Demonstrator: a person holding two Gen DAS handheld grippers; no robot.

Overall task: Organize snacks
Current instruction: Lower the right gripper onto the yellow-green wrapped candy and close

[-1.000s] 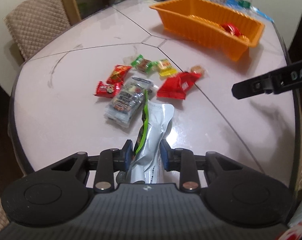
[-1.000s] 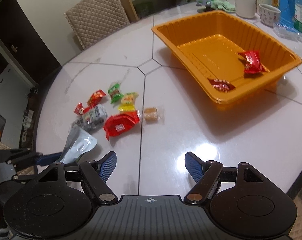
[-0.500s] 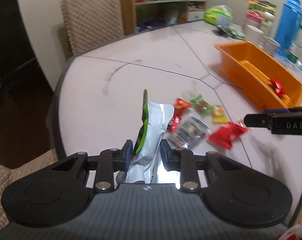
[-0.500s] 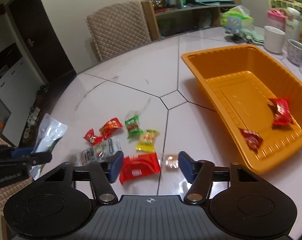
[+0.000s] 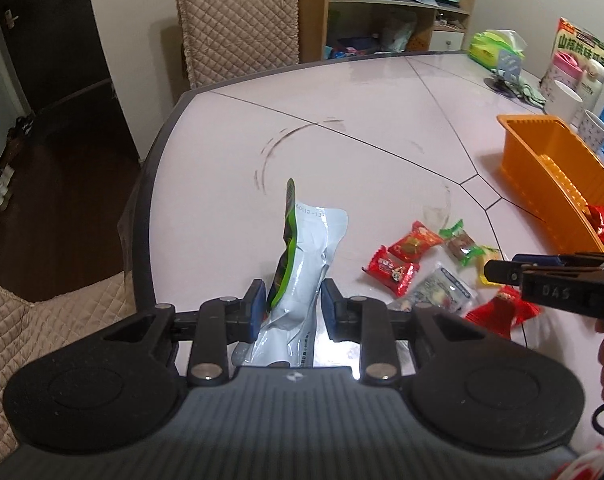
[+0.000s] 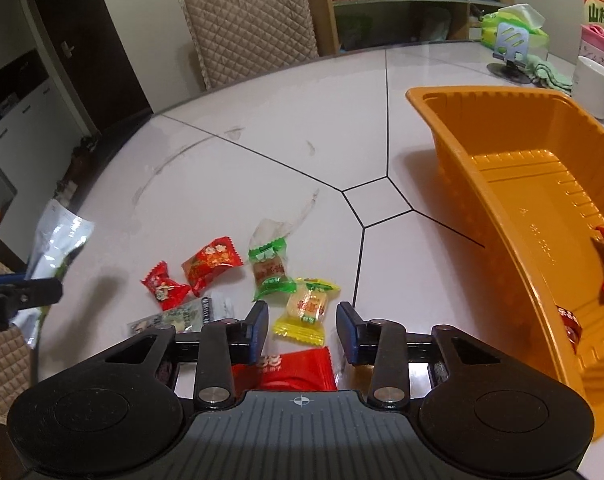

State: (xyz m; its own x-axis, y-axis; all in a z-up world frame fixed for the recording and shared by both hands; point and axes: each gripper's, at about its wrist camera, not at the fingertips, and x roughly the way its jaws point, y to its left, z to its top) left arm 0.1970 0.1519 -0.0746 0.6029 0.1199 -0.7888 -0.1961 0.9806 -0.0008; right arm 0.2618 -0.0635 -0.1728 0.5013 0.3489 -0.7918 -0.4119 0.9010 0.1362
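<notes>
Now your right hand-held gripper [image 6: 302,332] has just been closing over the red packet [image 6: 294,372] on the bench [image 6: 302,128]; contact not discernible. Your left hand-held gripper [image 5: 293,308] stays clenched on the silver pouch [image 5: 302,272], swung away from the orange tray [image 6: 521,184].

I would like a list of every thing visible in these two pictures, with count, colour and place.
silver pouch: one, silver with green edge, between left gripper's pads
red snacks: three, red, table
green-wrapped snack: one, green, table
yellow-wrapped snack: one, yellow, ahead of right gripper
clear packet: one, clear, table
orange tray: one, orange, table right, red snacks inside
chair: one, beige, behind table
left gripper: holding pouch
right gripper: closing, over table
</notes>
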